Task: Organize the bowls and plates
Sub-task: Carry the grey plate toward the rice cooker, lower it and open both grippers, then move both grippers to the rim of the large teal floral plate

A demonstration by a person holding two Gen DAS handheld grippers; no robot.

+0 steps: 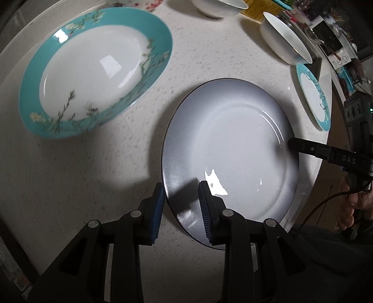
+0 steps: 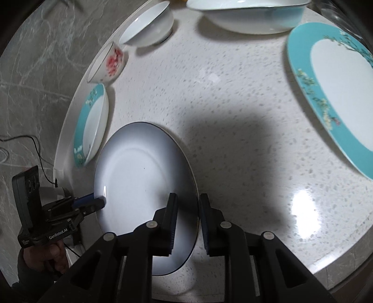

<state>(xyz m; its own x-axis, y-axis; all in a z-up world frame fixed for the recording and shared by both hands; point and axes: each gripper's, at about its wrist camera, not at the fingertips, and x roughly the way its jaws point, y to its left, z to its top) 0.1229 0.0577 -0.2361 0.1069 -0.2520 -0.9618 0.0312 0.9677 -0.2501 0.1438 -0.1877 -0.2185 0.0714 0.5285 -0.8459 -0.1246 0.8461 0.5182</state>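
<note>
A: Where's the grey plate (image 1: pixel 233 151)?

B: On the speckled white tabletop (image 1: pixel 93 186), near its curved edge. In the left wrist view it sits right of centre and runs down to the left gripper (image 1: pixel 181 198) at 6 o'clock.

A: Left jaws?

B: Spread a little, straddling the plate's near rim. Rim edge is in the gap. One blue pad sits outside the rim over the tabletop, the other over the plate's dark band. Can't tell if either pad actually presses on it.

A: Right side?

B: The right gripper (image 2: pixel 186 200) straddles the opposite rim the same way. Left finger over the plate face, right finger just outside the edge. Narrow gap, and the jaws are opening. No clear clamp on the rim. In the left wrist view it comes in from 3 o'clock with a hand (image 1: pixel 356 205) behind it.

A: Other dishes?

B: Large teal-rimmed plate (image 1: pixel 93 70) at 10 o'clock of the grey one in the left view, well apart. Small teal-rimmed dish (image 1: pixel 314 100) at 2 o'clock, near the tabletop edge. White bowl (image 1: pixel 282 39) beyond that, another white bowl (image 1: pixel 216 8) at 12. Right view adds a red-flowered cup (image 2: pixel 109 63) at 11 o'clock.
</note>
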